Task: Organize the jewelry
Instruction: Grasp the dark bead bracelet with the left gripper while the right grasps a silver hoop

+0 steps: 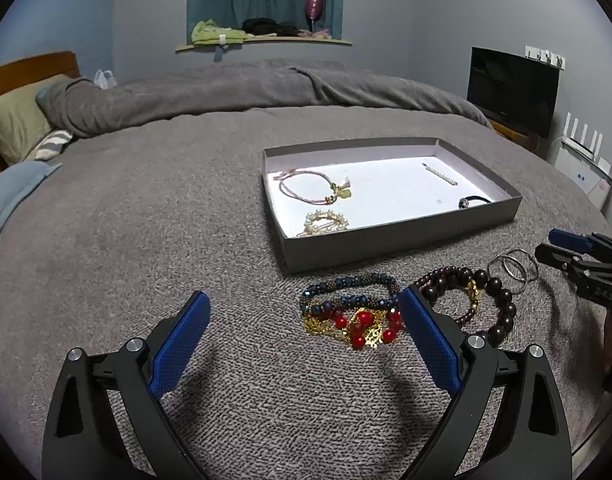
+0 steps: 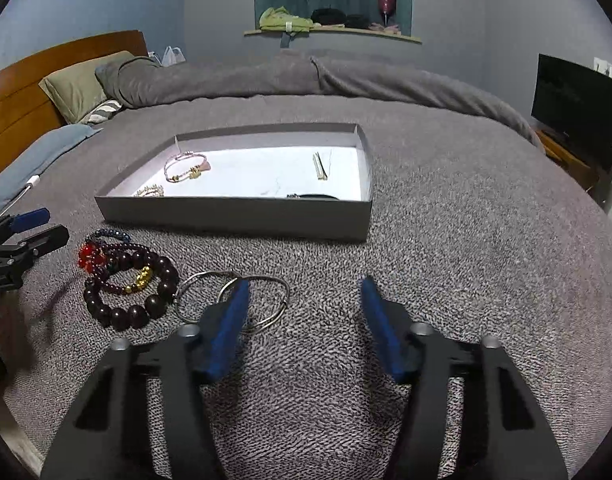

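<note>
silver rings (image 2: pixel 232 300): two thin hoops | left gripper (image 1: pixel 302 312) wide | right gripper (image 2: pixel 304 300) wide, empty

Grey bedspread (image 1: pixel 146 240), green pillow (image 1: pixel 14 120), dark screen (image 1: pixel 511 90) (off)

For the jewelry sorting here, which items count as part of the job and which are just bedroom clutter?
Part of the job:
- grey box, already holding a pink cord bracelet and pearl hair clip
- dark bead bracelet
- red and gold bracelet
- silver rings

Lying about:
- green pillow
- monitor
- pink glass
</note>
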The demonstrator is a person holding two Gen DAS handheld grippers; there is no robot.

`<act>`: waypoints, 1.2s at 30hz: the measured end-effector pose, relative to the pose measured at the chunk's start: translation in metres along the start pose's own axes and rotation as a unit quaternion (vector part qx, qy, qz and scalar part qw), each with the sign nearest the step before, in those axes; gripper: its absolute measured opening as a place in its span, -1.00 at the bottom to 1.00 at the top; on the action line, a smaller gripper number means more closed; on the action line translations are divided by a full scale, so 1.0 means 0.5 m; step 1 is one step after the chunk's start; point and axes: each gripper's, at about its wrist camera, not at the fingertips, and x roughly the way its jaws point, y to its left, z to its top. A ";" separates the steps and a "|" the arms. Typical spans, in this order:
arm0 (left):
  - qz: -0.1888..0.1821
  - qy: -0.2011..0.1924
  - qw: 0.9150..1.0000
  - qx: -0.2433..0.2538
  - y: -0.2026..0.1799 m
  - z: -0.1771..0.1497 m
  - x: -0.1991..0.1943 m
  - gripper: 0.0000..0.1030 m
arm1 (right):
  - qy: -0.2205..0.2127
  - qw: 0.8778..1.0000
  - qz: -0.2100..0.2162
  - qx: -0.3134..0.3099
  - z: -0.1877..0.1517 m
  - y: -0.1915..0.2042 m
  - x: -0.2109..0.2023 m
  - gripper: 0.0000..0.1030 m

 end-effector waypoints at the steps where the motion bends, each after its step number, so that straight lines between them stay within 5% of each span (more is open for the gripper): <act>1: 0.001 0.000 1.000 0.000 0.000 0.000 0.000 0.84 | 0.006 1.000 0.004 0.005 -0.001 -0.002 0.005 -0.18; 11: -0.008 0.002 1.000 -0.005 0.006 0.002 0.004 0.84 | 0.045 0.999 0.025 0.002 -0.004 0.017 0.045 -0.45; 13: -0.014 0.003 1.000 -0.005 0.005 0.002 0.005 0.84 | 0.048 0.998 0.035 0.011 -0.003 0.013 0.048 -0.56; 15: -0.015 0.005 1.000 0.002 0.001 0.002 0.008 0.84 | 0.045 0.998 0.042 0.021 0.000 0.006 0.042 -0.87; 26: -0.051 0.006 0.998 0.040 -0.054 0.011 0.008 0.77 | -0.019 0.998 0.017 0.055 0.026 -0.038 -0.011 -0.91; 29: -0.061 0.017 0.996 0.066 -0.090 0.018 0.020 0.42 | -0.019 0.998 0.017 0.057 0.028 -0.045 -0.009 -0.91; 31: -0.063 0.029 0.994 0.080 -0.106 0.024 0.033 -0.02 | -0.021 0.998 0.021 0.057 0.030 -0.046 -0.011 -0.91; 36: -0.070 0.055 0.993 0.075 -0.106 0.027 0.062 -0.22 | -0.019 0.998 0.030 0.053 0.029 -0.044 -0.009 -0.92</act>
